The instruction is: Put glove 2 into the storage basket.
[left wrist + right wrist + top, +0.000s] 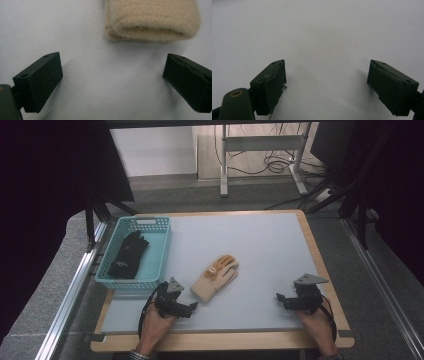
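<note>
the left tool (192, 306) rests low on the worktop (260, 250), its jaws spread wide with nothing between them. in the left gripper view the left tool (112, 77) has bare worktop (75, 30) in its gap, and just ahead of its tips, slightly toward the right jaw, lies the folded cuff of the beige glove (152, 22), close but not touching. the right tool (279, 298) sits well apart from the glove, also wide open and holding nothing; in the right gripper view the right tool (327, 75) points over plain worktop (324, 30). from above, the beige glove (216, 276) stretches away from the left tool, its orange-tipped fingers farthest. beyond and off to that tool's left stands a teal basket (159, 257) with a black glove (128, 255) inside.
</note>
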`<state>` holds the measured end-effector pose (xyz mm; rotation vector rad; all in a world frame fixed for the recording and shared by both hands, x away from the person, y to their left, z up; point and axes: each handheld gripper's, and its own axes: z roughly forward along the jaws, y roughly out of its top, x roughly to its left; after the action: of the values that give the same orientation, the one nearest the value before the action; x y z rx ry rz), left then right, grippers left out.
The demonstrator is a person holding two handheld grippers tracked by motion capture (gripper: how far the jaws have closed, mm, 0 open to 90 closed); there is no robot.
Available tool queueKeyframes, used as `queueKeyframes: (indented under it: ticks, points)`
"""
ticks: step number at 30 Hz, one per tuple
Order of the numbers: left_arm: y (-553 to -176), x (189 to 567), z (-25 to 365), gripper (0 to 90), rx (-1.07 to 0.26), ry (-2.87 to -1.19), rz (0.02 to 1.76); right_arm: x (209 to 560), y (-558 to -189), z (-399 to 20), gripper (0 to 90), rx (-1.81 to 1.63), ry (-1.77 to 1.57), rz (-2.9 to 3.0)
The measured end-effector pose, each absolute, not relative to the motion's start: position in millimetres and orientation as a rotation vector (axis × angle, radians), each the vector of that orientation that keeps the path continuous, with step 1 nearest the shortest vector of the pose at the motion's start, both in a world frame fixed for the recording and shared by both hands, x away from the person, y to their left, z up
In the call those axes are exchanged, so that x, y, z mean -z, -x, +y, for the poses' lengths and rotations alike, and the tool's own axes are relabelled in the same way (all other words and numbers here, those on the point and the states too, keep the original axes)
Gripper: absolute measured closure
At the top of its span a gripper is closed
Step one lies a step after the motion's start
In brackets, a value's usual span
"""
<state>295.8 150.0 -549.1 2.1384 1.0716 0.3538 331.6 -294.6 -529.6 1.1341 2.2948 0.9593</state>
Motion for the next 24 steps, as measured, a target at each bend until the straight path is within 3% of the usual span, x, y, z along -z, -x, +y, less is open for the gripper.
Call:
queueKeyframes:
  ticks: [12, 24]
  points:
    - [-300, 521, 145, 4.0, -0.320, -2.137, 1.042, 530, -332, -295, 14.9, -0.960, -1.134, 2.295]
    - [-341, 496, 108, 0.0, -0.280, -2.141, 1.024, 530, -331, -295, 15.0, -0.960, -1.134, 2.295]
